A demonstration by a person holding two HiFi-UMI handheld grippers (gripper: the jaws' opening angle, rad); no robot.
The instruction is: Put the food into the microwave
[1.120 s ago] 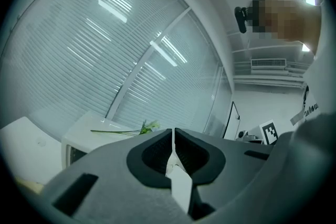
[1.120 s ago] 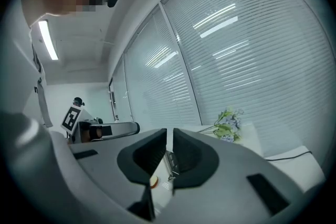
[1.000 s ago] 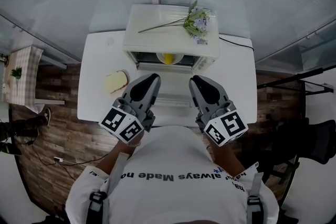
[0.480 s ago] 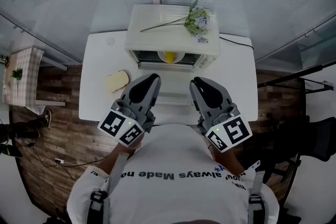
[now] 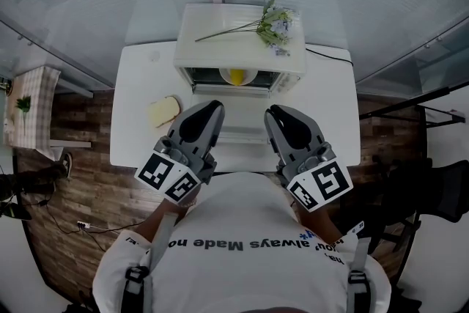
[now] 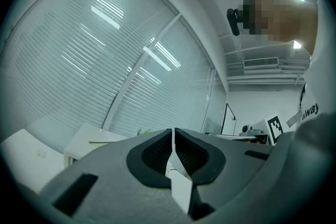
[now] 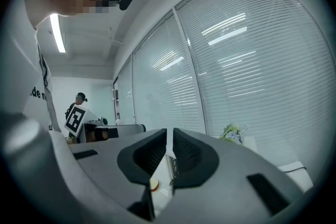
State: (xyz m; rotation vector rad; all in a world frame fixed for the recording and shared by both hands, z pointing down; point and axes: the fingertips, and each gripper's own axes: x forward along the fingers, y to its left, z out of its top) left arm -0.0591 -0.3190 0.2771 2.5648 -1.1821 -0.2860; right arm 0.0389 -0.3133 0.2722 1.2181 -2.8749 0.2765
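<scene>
A white microwave (image 5: 239,48) stands at the back of the white table (image 5: 135,84), its door (image 5: 238,132) folded down and open. Inside it sits a bowl of yellow food (image 5: 236,75). A slice of bread (image 5: 163,112) lies on the table, left of the door. My left gripper (image 5: 212,108) and right gripper (image 5: 272,112) hover side by side near the table's front edge, pointing at the microwave from either side of the door. In the left gripper view the left gripper (image 6: 173,134) is shut on nothing. The right gripper (image 7: 169,136) is likewise shut on nothing.
A sprig of flowers (image 5: 272,24) lies on top of the microwave. A black cable (image 5: 330,59) runs off behind its right side. A checked cloth table (image 5: 29,102) stands on the wooden floor at the left and a dark chair (image 5: 432,194) at the right. Window blinds close off the back.
Almost nothing has moved. Both grippers have drawn back slightly toward my body, and both stay shut.
</scene>
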